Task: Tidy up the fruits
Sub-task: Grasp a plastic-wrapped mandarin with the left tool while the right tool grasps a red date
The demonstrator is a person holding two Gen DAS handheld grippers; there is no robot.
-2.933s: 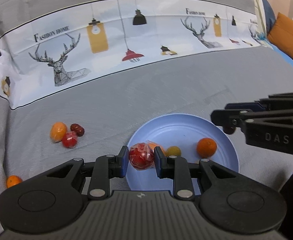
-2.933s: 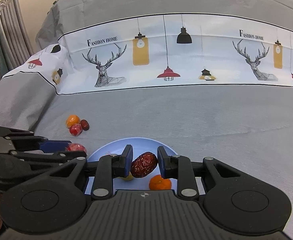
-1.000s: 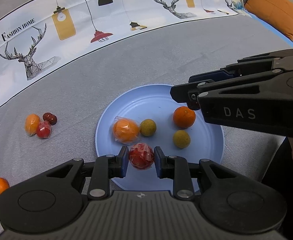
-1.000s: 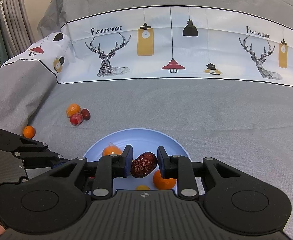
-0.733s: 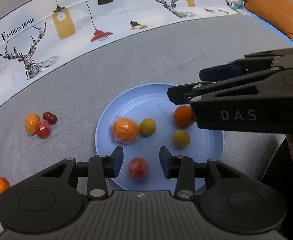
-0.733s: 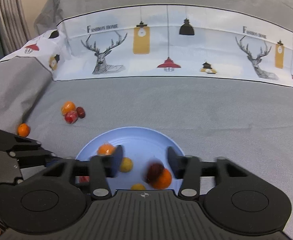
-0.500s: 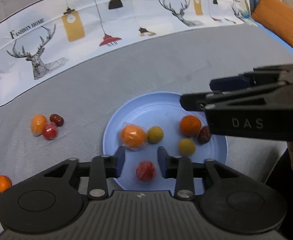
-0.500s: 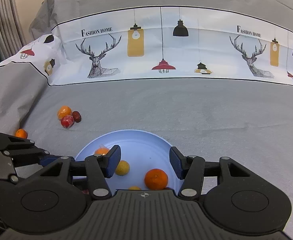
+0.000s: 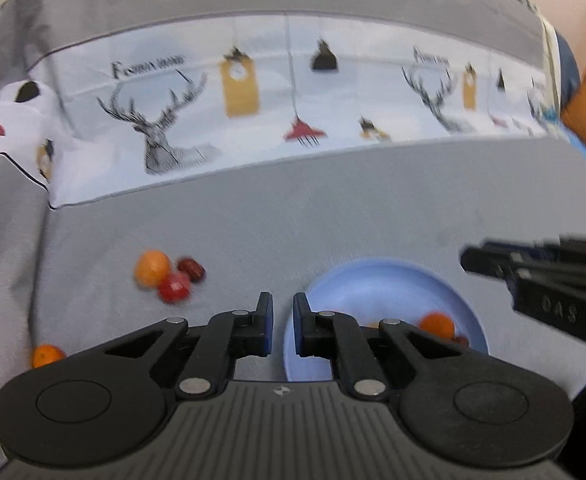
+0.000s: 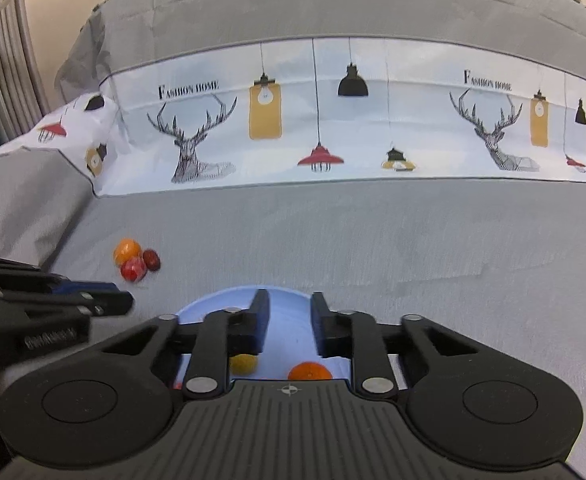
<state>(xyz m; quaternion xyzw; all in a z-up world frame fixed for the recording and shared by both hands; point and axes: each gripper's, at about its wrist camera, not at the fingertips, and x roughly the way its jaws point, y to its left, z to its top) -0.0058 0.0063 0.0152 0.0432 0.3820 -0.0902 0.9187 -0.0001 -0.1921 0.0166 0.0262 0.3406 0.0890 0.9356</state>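
Bedspread [image 10: 373,232], grey, carries everything; the blue plate [image 9: 357,280] on it already holds several fruits. Left claw [image 9: 283,330] has its jaws together and empty, right claw [image 10: 287,330] likewise together with nothing between them. 3 fruits [image 9: 169,276] cluster left of the plate, 1 small orange [image 9: 47,355] nearer. Best approach, I judge: spread the left jaws wide first, descend squarely over 1 fruit.
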